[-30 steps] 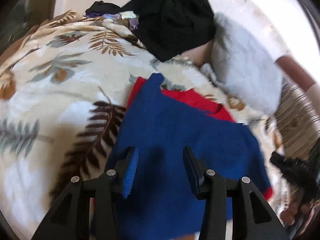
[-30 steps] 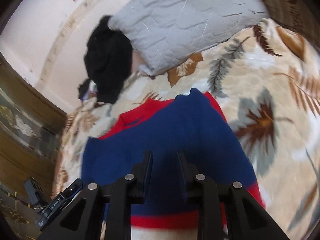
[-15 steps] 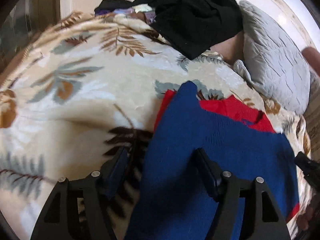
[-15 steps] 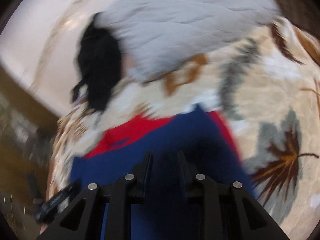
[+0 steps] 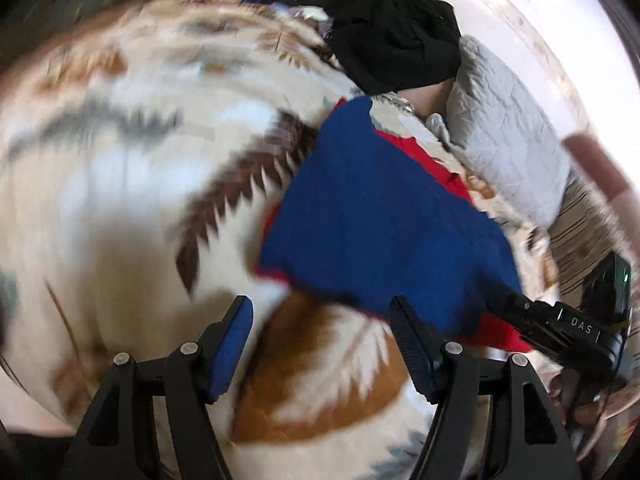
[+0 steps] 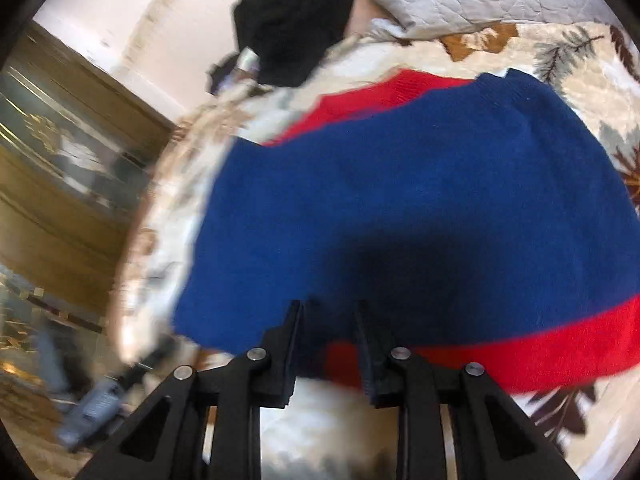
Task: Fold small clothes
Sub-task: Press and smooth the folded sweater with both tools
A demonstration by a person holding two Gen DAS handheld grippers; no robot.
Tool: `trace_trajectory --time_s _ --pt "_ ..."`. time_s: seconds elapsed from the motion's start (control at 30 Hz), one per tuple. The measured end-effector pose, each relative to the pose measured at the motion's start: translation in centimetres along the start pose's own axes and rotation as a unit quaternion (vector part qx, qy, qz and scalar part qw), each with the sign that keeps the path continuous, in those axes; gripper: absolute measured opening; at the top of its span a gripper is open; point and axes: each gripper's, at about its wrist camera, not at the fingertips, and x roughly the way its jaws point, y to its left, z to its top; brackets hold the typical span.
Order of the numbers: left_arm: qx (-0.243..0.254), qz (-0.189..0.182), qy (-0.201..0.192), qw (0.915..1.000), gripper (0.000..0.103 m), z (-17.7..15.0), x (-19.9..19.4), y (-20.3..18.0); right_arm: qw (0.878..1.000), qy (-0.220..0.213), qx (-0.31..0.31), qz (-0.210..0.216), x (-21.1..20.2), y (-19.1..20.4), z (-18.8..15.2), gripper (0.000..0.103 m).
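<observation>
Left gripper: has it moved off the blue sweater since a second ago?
Yes. The left gripper has pulled back off the blue sweater, its open jaws now over the leaf-print blanket.

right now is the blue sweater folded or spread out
Folded: the blue sweater lies doubled on the leaf blanket, with red layers showing beyond its blue edges at top and bottom.

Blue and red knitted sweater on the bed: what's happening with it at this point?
A person with two handheld claws is folding the blue and red knitted sweater, which lies on a leaf-patterned blanket. The right claw sits at its red hem, fingers narrowly apart; whether it grips cloth is unclear. The left claw is open over the blanket, just short of the sweater's edge. A black garment and grey quilted pillow lie behind.
</observation>
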Motion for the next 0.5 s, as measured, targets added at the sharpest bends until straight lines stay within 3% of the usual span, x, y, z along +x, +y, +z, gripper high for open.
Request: trace_trajectory --time_s 0.1,0.2,0.33,0.43,0.5 --pt "-0.029 -0.027 0.006 0.9992 0.072 -0.2 0.8 -0.3 1.000 -0.017 0.004 -0.002 -0.2 -0.2 -0.3 0.030" --pt "-0.063 -0.046 0.011 0.9969 0.077 0.6 2.7 -0.1 0.999 0.015 0.020 -0.029 2.3 -1.4 -0.5 0.029" --pt "-0.100 -0.071 -0.023 0.9922 0.078 2.4 3.9 0.0 0.998 0.010 0.055 0.007 2.1 -2.7 -0.1 0.029" --pt "-0.116 -0.090 -0.040 0.9883 0.077 2.9 4.5 0.0 0.997 -0.056 0.042 0.027 0.2 -2.2 0.2 0.030" --pt "-0.086 -0.078 -0.052 0.9919 0.075 3.1 4.7 -0.9 0.996 -0.070 0.049 0.020 0.0 -2.6 0.5 0.030"
